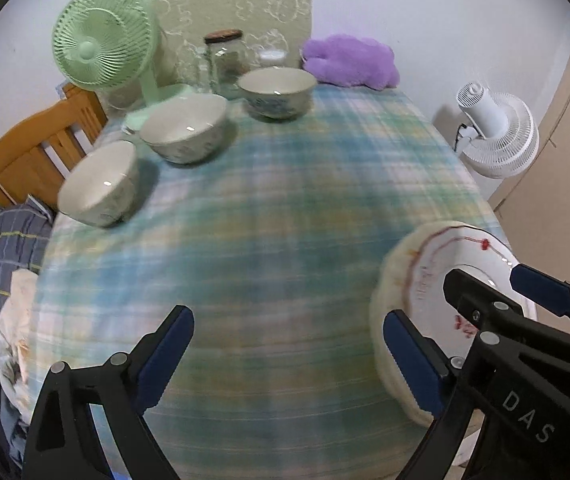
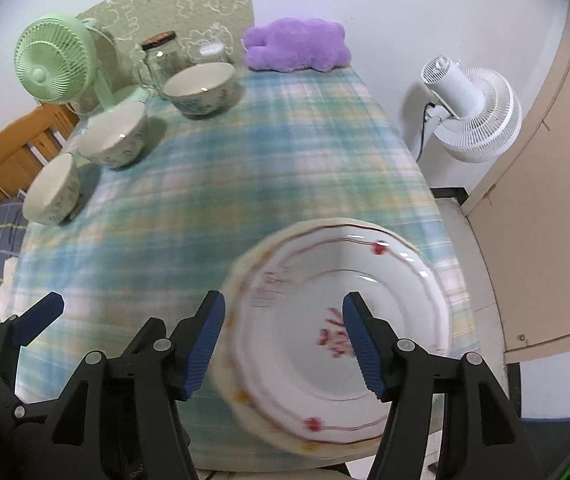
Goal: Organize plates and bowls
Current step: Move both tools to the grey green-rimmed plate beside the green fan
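Note:
A white plate with a red flower pattern point(image 2: 325, 384) lies on top of a cream plate point(image 2: 233, 396) at the table's near right corner; the stack also shows in the left wrist view point(image 1: 441, 264). My right gripper point(image 2: 283, 300) hangs open over it, one pad by the left rim and one over the middle, neither pressing. My left gripper point(image 1: 285, 320) is wide open above bare tablecloth to the left of the plates. Three pale bowls stand in a curved row at the far left: near point(image 1: 101, 184), middle point(image 1: 185, 128), far point(image 1: 277, 92).
A green desk fan point(image 1: 103, 36), a glass jar point(image 1: 227, 60) and a purple plush point(image 1: 349, 60) line the table's back edge. A wooden chair point(image 1: 33, 152) with folded cloth stands left. A white floor fan point(image 2: 469, 112) and a door are right of the checked tablecloth point(image 1: 285, 184).

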Demonstrator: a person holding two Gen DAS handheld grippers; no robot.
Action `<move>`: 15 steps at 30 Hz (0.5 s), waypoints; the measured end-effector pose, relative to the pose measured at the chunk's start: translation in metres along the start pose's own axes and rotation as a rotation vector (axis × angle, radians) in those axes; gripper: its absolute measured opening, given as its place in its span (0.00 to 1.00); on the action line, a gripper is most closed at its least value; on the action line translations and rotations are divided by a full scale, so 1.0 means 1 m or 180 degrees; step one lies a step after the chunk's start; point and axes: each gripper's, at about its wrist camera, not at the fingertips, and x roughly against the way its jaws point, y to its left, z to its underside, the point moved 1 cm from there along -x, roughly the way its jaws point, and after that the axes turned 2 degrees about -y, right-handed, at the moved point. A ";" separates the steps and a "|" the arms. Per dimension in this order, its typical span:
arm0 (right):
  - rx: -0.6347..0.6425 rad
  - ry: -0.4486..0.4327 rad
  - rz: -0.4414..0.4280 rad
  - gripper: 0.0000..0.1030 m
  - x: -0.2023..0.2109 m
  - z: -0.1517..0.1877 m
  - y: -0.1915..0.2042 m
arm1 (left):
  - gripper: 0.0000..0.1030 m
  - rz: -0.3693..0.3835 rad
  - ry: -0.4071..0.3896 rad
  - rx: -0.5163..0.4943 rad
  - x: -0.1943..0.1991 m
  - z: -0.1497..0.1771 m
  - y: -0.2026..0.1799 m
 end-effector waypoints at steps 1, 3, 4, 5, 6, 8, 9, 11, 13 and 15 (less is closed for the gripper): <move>-0.0012 -0.0022 0.0013 0.63 0.001 0.000 0.007 | 0.94 -0.0007 -0.0014 -0.0008 0.000 -0.001 0.005; -0.0031 -0.0082 0.0069 0.63 0.005 0.000 0.026 | 0.93 -0.0009 -0.0044 -0.0034 0.002 -0.003 0.021; -0.0031 -0.0101 0.0085 0.63 0.006 -0.001 0.034 | 0.93 0.0001 -0.0051 -0.0034 0.002 -0.004 0.030; -0.0032 -0.0118 0.0087 0.63 0.006 -0.001 0.044 | 0.93 0.0014 -0.0054 -0.0031 0.003 -0.005 0.039; -0.0039 -0.0123 0.0080 0.63 0.006 -0.002 0.050 | 0.93 0.0023 -0.0058 -0.0034 0.003 -0.006 0.051; -0.0055 -0.0158 0.0068 0.63 0.006 -0.003 0.068 | 0.93 0.0018 -0.0086 -0.0043 0.004 -0.006 0.065; -0.0056 -0.0188 0.0066 0.64 0.005 -0.004 0.079 | 0.93 0.0011 -0.0100 -0.0038 0.004 -0.007 0.077; -0.0037 -0.0223 0.0021 0.65 0.004 -0.005 0.096 | 0.92 -0.0004 -0.0107 -0.0032 0.004 -0.008 0.092; -0.0022 -0.0221 -0.0029 0.66 0.001 -0.008 0.115 | 0.91 -0.0011 -0.0114 -0.0026 0.004 -0.011 0.110; 0.0007 -0.0246 -0.0019 0.66 0.000 -0.011 0.133 | 0.91 -0.0034 -0.0133 -0.0004 0.003 -0.014 0.127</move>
